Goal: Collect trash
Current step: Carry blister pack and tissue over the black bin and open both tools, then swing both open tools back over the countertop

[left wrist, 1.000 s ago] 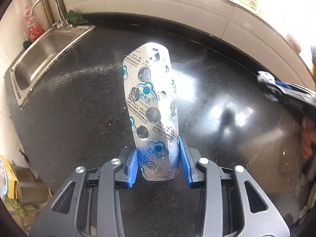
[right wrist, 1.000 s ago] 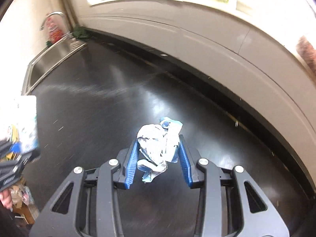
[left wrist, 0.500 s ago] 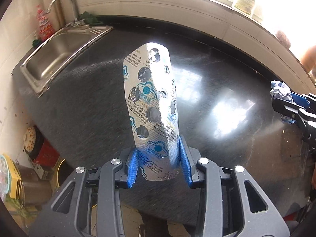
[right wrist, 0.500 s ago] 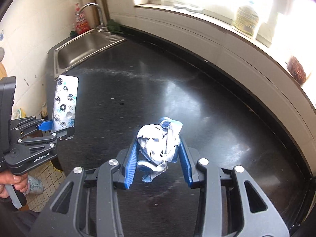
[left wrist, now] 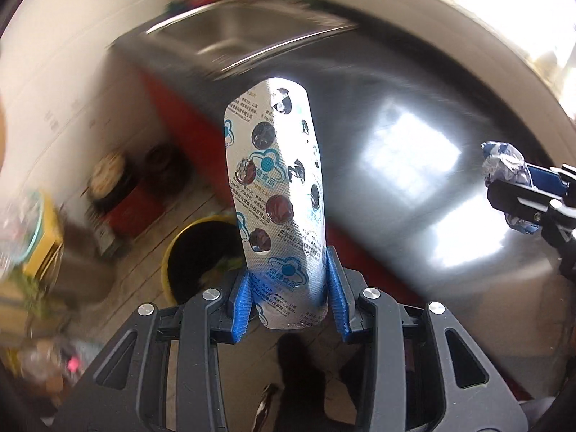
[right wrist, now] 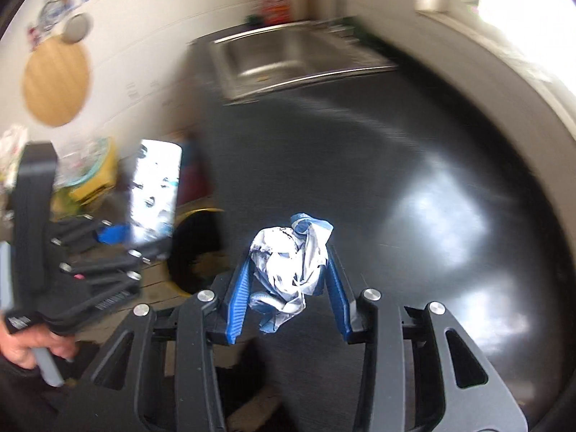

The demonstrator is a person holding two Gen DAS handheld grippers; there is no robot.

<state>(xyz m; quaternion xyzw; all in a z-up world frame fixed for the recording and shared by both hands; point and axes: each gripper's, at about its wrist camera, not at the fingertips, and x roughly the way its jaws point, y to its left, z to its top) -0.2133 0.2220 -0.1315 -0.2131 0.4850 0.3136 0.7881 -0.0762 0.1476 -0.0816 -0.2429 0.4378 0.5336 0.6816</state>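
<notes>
Blister pack (left wrist: 277, 194) clamped upright, crumpled wrapper (right wrist: 291, 270) pinched

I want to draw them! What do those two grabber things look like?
Both look alike. The left gripper and right gripper have black plastic frames with triangular cut-outs, round silver screws and bright blue ribbed jaws. The left one carries small white lettering, blurred here.

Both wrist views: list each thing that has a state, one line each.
Left claw: shut on the blister pack.
Blister pack: upright, pockets punched out.
Right claw: shut on the crumpled wrapper.
Crumpled wrapper: balled up, held off the counter.
Yellow bin: open on the floor, dark liner.
Sink: no water running.
</notes>
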